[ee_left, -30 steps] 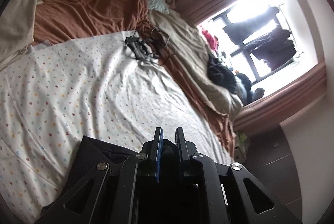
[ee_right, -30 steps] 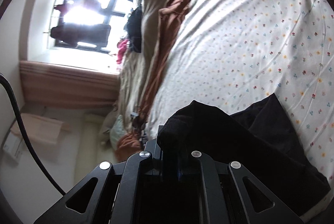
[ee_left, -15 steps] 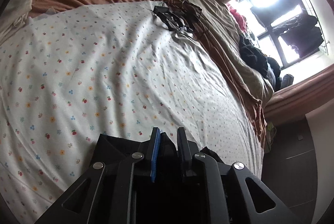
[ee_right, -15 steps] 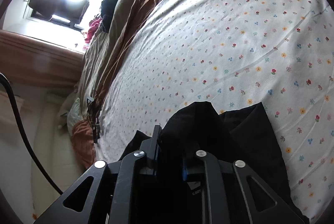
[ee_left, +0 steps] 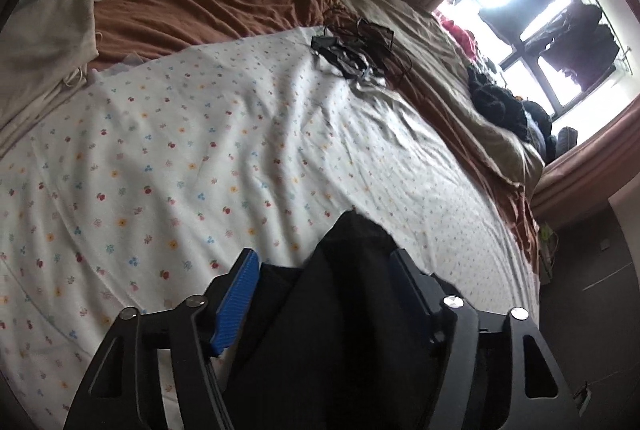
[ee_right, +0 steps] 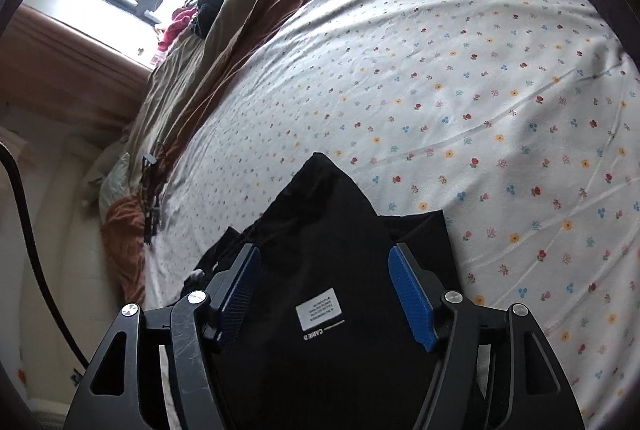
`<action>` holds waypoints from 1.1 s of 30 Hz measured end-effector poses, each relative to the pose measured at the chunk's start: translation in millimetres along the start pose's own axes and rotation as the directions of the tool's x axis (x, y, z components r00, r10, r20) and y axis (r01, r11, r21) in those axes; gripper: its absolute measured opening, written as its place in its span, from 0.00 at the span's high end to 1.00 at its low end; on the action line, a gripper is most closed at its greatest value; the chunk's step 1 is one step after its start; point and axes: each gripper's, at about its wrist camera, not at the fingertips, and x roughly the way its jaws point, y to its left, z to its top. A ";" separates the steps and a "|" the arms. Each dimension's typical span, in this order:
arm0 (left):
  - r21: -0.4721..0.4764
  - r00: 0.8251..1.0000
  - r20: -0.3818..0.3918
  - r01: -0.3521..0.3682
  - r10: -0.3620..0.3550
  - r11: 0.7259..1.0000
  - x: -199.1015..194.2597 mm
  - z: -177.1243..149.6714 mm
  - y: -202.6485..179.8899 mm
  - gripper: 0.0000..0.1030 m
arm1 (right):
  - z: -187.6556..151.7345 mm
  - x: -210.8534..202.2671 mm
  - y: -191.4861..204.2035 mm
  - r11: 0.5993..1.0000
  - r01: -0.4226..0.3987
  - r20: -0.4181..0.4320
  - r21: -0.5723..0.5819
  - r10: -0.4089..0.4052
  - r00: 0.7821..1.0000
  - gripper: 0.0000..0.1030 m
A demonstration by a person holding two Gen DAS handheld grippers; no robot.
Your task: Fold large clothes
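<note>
Letting go is where I judge I am: both sets of jaws are opening, and the black garment (ee_right: 340, 270) lies on the flowered sheet (ee_right: 460, 89) at the near edge of the bed. My left gripper (ee_left: 324, 282) stands spread with a ridge of the dark cloth rising loose between its blue pads (ee_left: 234, 300), not pinched. My right gripper (ee_right: 324, 290) is likewise spread, the cloth with its white label (ee_right: 320, 312) lying flat between the fingers. How many folds are made I cannot tell from here; the fabric looks doubled in layers, so some folding seems done, with smoothing or further folds likely left. No container shows in either view, only bedding, a tangle of cables (ee_left: 356, 49) and clothes by the window (ee_left: 532, 21)
</note>
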 end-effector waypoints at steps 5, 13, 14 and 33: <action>0.163 0.996 -0.089 -0.002 0.017 0.987 4.1 -17.4 -9.4 0.44 | -3.1 -3.8 -6.0 0.996 0.036 -0.030 -0.081 -0.039 0.999 0.35; 0.269 0.980 -0.190 -0.008 0.062 0.963 11.3 -38.8 13.6 0.45 | -10.0 1.3 -16.5 0.981 0.058 -0.107 -0.183 -0.079 0.991 0.35; 0.278 0.975 -0.209 -0.009 0.070 0.960 13.6 -41.7 15.6 0.45 | -11.4 1.6 -16.6 0.979 0.062 -0.111 -0.195 -0.084 0.990 0.35; 0.361 0.962 -0.241 -0.036 0.131 0.932 25.7 -64.0 13.3 0.96 | -26.9 9.8 -19.9 0.963 0.081 -0.115 -0.258 -0.114 0.987 0.97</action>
